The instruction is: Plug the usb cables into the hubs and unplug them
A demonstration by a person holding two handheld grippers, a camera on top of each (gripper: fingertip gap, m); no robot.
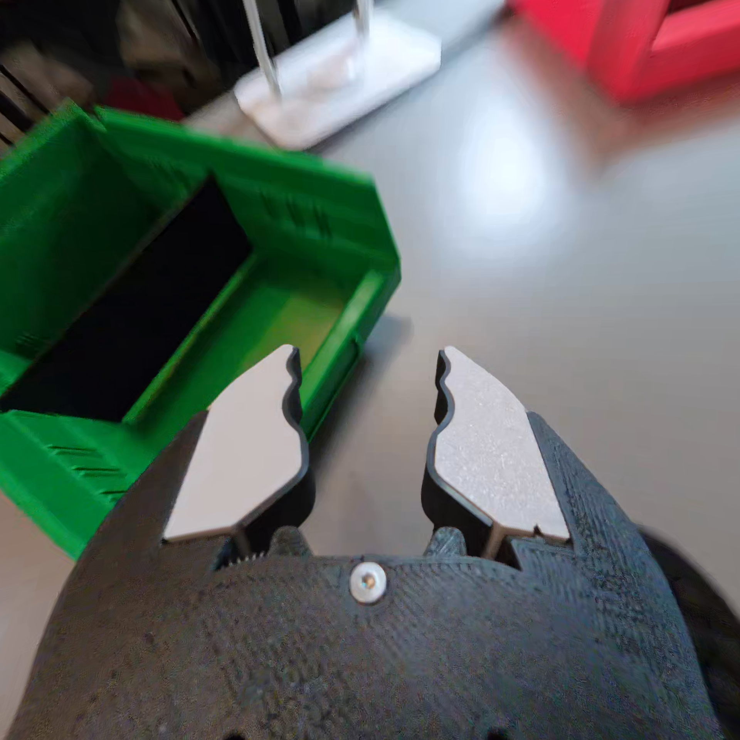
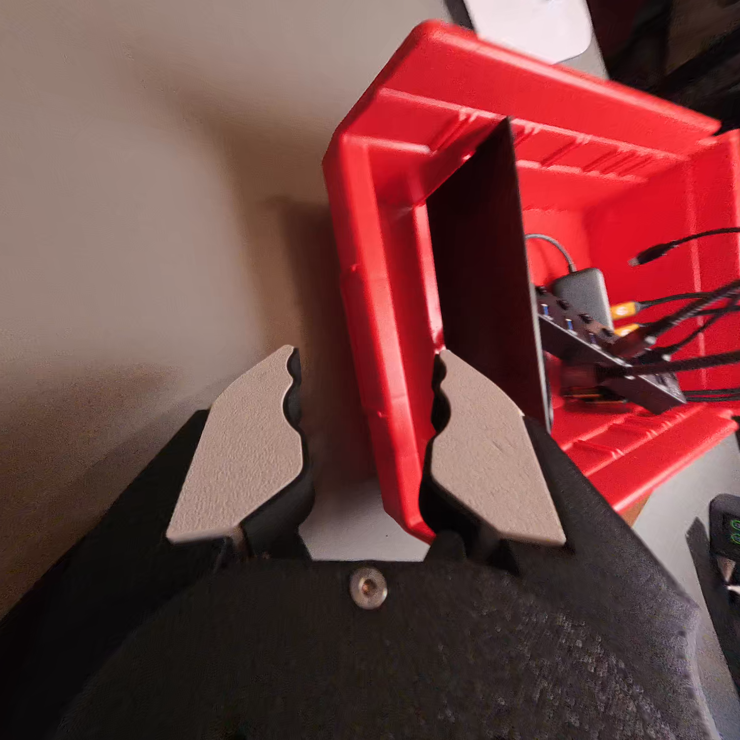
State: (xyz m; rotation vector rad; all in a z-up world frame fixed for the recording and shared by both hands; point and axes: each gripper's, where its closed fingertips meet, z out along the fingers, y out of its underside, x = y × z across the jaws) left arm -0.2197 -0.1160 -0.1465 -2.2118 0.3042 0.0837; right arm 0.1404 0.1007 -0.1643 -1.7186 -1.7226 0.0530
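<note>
Two claws, both spread wide and empty. Left claw [image 1: 367, 370] hovers over bare bench [image 1: 560, 280] beside the green bin [image 1: 280, 208], which shows only a black divider [image 1: 132, 308] and no hardware. Right claw [image 2: 367, 370] sits at the near corner of the red bin [image 2: 384, 320]; behind its black divider [image 2: 480, 260] lie the hubs [image 2: 600, 356] tangled with braided black cables [image 2: 688, 304], some with orange plugs [image 2: 622, 310].

Judgement: hubs light and rigid, likely to skid when pushed, so one claw should pin the body. Cables limp; grip the stiff plug shell, never the cord. Ports small, alignment fussy.
</note>
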